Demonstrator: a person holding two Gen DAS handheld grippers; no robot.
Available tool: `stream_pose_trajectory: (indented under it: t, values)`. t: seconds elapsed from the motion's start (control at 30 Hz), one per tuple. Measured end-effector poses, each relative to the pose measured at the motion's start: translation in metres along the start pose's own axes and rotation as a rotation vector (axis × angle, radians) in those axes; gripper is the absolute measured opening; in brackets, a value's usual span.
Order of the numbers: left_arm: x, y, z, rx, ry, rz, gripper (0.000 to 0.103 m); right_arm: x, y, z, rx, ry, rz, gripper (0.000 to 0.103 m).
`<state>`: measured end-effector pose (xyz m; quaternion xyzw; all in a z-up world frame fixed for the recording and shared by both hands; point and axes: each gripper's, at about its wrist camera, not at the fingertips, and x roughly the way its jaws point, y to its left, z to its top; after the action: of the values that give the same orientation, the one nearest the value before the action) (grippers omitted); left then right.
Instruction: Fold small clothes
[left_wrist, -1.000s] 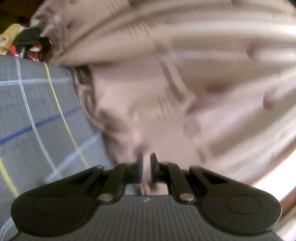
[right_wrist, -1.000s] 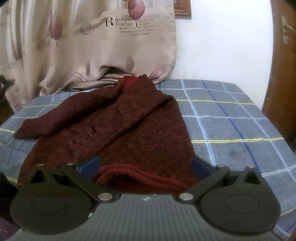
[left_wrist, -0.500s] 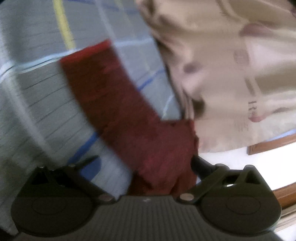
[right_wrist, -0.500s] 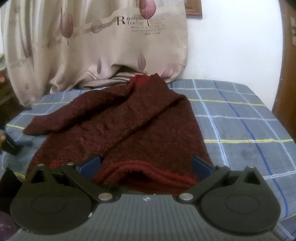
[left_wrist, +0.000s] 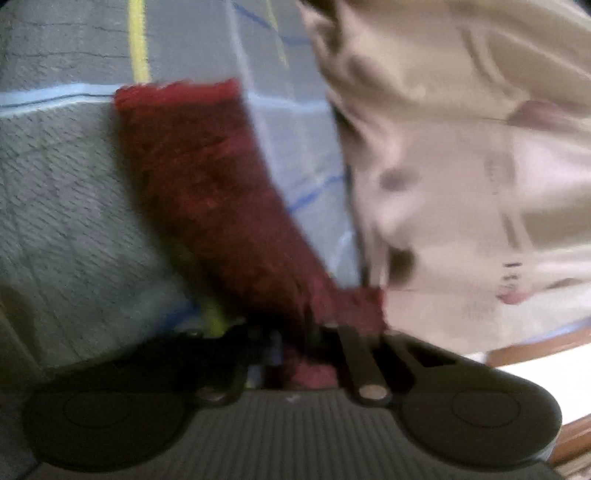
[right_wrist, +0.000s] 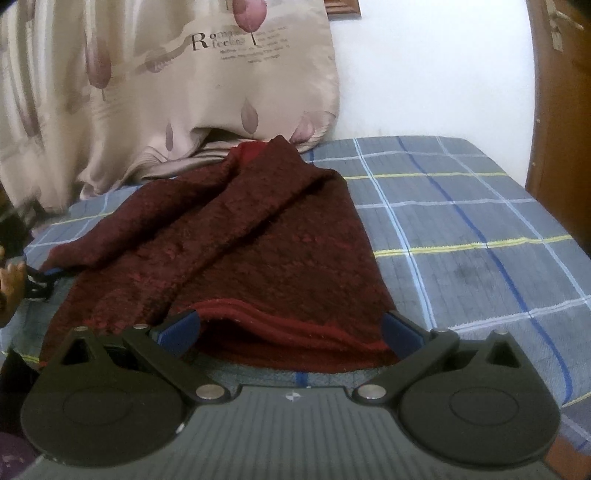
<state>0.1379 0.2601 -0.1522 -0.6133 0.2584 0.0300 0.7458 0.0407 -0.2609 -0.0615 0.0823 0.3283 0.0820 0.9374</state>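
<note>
A dark red knitted sweater (right_wrist: 236, 251) lies spread on the blue-grey plaid bedsheet (right_wrist: 461, 229). In the left wrist view its sleeve (left_wrist: 207, 184) stretches away from me, and my left gripper (left_wrist: 295, 332) is shut on the sleeve near the shoulder. My right gripper (right_wrist: 291, 328) is open, its blue-padded fingers (right_wrist: 177, 328) straddling the sweater's bottom hem (right_wrist: 295, 332) at the near edge. The left gripper also shows at the far left of the right wrist view (right_wrist: 33, 284), beside the sweater's edge.
A beige curtain (right_wrist: 166, 81) with leaf prints hangs behind the bed and drapes onto it; it also shows in the left wrist view (left_wrist: 461, 166). A white wall (right_wrist: 424, 74) and a wooden door (right_wrist: 561, 92) stand at the right.
My left gripper swung from the curtain down to the sweater, opened around the sleeve, then shut on it. My right gripper stayed open at the hem, edging slightly closer.
</note>
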Motion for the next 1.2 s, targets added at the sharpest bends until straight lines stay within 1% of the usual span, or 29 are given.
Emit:
stream_pose_trajectory:
  t: [0.1, 0.2, 0.3, 0.43, 0.5, 0.57, 0.63, 0.7, 0.8, 0.87, 0.93, 1.0, 1.07, 1.13, 1.2]
  values:
    - [-0.005, -0.003, 0.008, 0.074, -0.073, -0.014, 0.009, 0.001, -0.002, 0.001, 0.013, 0.005, 0.002, 0.103]
    - [-0.011, -0.027, 0.028, 0.156, -0.141, -0.026, 0.008, -0.001, -0.001, 0.002, 0.006, 0.001, -0.009, 0.103]
    - [-0.028, -0.063, 0.064, 0.246, -0.250, -0.034, 0.008, -0.003, -0.003, 0.006, -0.005, -0.008, -0.023, 0.103]
    - [-0.055, -0.120, 0.120, 0.375, -0.437, -0.035, 0.008, -0.001, -0.006, 0.017, -0.019, -0.019, -0.046, 0.103]
    - [-0.060, -0.141, 0.145, 0.423, -0.504, -0.023, 0.008, 0.002, -0.006, 0.022, -0.021, -0.026, -0.057, 0.103]
    - [-0.061, -0.151, 0.171, 0.432, -0.540, -0.003, 0.008, 0.007, -0.006, 0.025, -0.019, -0.021, -0.062, 0.103]
    - [-0.054, -0.150, 0.192, 0.436, -0.564, 0.036, 0.008, 0.013, -0.005, 0.027, -0.010, -0.006, -0.057, 0.103]
    - [-0.043, -0.139, 0.211, 0.422, -0.582, 0.078, 0.008, 0.021, -0.002, 0.028, -0.008, 0.012, -0.048, 0.103]
    - [-0.023, -0.103, 0.228, 0.360, -0.589, 0.156, 0.008, 0.031, 0.006, 0.030, -0.021, 0.031, -0.040, 0.103]
    - [-0.023, -0.075, 0.229, 0.299, -0.614, 0.176, 0.008, 0.035, 0.010, 0.031, -0.031, 0.032, -0.041, 0.103]
    - [-0.032, -0.049, 0.225, 0.233, -0.661, 0.155, 0.008, 0.038, 0.012, 0.034, -0.030, 0.037, -0.040, 0.103]
    - [-0.043, -0.034, 0.219, 0.199, -0.684, 0.130, 0.008, 0.039, 0.011, 0.037, -0.018, 0.040, -0.028, 0.103]
    - [-0.051, -0.029, 0.210, 0.202, -0.652, 0.112, 0.008, 0.040, 0.011, 0.040, -0.016, 0.037, -0.011, 0.103]
    - [-0.060, -0.033, 0.195, 0.238, -0.629, 0.099, 0.008, 0.040, 0.013, 0.043, -0.024, 0.028, 0.017, 0.103]
    - [-0.069, -0.036, 0.178, 0.260, -0.584, 0.046, 0.009, 0.041, 0.017, 0.045, -0.050, 0.027, 0.075, 0.103]
